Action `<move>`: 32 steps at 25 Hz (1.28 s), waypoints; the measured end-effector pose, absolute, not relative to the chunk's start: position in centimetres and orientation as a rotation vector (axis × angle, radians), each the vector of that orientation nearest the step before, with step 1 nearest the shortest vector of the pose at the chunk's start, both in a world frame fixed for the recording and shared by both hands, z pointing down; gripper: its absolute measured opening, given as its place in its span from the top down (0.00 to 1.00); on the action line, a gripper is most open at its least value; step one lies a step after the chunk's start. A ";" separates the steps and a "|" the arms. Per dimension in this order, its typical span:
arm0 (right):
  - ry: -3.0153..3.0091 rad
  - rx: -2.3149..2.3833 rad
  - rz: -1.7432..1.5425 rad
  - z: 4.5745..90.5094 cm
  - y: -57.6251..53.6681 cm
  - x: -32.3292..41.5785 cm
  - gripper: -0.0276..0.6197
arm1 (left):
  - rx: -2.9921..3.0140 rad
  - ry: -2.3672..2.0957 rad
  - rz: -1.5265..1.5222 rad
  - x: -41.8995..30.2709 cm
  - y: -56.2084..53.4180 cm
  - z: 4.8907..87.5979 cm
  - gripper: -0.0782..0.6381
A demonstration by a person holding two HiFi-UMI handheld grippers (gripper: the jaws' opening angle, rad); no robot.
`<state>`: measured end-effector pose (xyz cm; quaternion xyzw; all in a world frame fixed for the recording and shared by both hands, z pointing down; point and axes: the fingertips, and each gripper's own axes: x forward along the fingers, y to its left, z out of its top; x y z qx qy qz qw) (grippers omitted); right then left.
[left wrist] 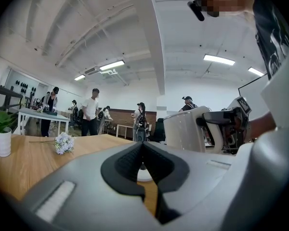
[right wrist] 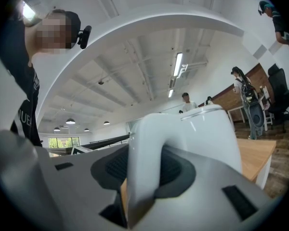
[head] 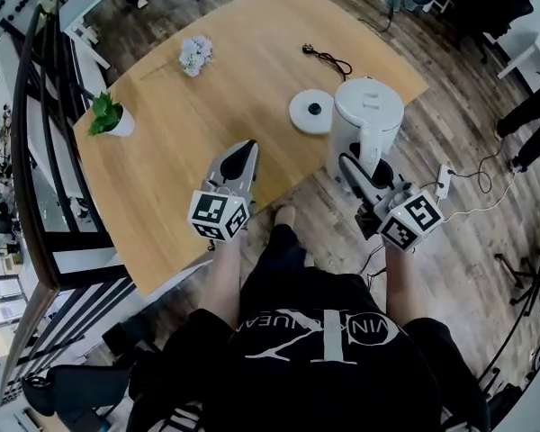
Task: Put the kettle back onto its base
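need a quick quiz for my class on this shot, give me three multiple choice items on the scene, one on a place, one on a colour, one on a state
1. In the head view, where is the base relative to the kettle?
A. to its left
B. to its right
C. under it

2. What colour is the kettle?
A. black
B. white
C. red

3. What does the right gripper hold?
A. nothing
B. a potted plant
C. the kettle's handle

Answers:
1 A, the round base lies apart from the kettle, on its left.
2 B, its body and handle show white in every view.
3 C, the right gripper view shows the jaws closed on the white handle.
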<state>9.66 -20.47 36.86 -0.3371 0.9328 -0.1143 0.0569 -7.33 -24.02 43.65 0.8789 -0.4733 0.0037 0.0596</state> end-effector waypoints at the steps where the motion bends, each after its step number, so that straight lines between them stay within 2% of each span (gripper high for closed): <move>1: 2.827 -1.025 -0.345 36.8 -21.1 9.5 0.75 | 2.662 -1.427 0.015 -7.4 -24.6 43.7 0.88; 32: 2.807 -0.980 -0.381 36.5 -35.6 3.8 0.75 | 2.679 -1.350 0.075 -9.8 -37.0 44.6 0.88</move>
